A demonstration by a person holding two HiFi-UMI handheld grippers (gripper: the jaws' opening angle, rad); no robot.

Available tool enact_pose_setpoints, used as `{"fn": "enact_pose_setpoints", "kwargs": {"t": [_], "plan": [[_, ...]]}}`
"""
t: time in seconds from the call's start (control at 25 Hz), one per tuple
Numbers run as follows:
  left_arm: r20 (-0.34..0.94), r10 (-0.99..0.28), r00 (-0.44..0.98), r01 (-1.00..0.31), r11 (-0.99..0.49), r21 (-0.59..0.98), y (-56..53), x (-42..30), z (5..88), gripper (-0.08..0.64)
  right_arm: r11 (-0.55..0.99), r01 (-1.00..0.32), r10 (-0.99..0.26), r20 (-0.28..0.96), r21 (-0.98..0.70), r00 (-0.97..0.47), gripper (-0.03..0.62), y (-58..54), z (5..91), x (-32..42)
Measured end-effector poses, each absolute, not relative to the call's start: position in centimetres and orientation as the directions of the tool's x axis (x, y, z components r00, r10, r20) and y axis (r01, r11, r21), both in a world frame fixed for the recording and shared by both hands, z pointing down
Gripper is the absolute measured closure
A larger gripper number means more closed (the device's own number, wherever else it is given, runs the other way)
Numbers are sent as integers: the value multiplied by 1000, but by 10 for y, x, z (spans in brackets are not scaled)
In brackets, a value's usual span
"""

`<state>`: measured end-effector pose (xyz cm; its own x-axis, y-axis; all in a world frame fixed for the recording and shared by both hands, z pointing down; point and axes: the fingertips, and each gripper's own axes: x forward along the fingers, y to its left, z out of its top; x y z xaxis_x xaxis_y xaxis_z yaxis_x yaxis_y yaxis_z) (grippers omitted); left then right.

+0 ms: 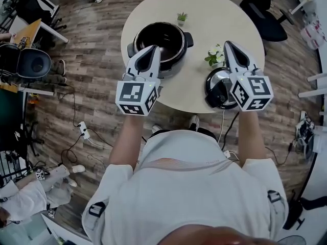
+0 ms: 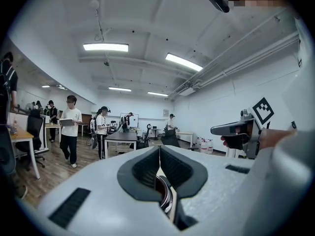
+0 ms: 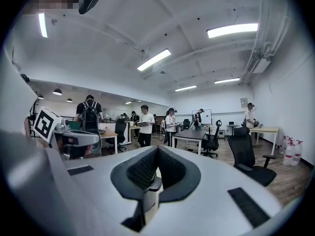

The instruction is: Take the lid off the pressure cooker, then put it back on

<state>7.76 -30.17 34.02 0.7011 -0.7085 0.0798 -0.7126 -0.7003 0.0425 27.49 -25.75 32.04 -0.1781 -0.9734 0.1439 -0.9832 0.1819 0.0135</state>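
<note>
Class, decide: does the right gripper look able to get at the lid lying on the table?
Probably yes: the lid lies bare near the edge of the table, seemingly just beneath the right gripper, with nothing between; its shut jaws would need opening first.

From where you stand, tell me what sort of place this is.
Most likely an open-plan office or lab workspace: work desks, a swivel chair and long strip lights on the ceiling over a wood floor, with several people standing about.

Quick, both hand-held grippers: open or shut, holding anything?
Left hand-held gripper: closed, holding nothing.
Right hand-held gripper: closed, holding nothing; the lid lies on the table.
</note>
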Motion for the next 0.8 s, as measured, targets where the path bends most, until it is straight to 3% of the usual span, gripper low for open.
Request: {"fn": "enact_pose_setpoints", "kwargs": {"t": [0.8], "plan": [[70, -700, 711, -703, -709, 50, -292, 81, 339, 552, 173, -985, -973, 157, 25, -167, 592, -246, 321, 275]]}}
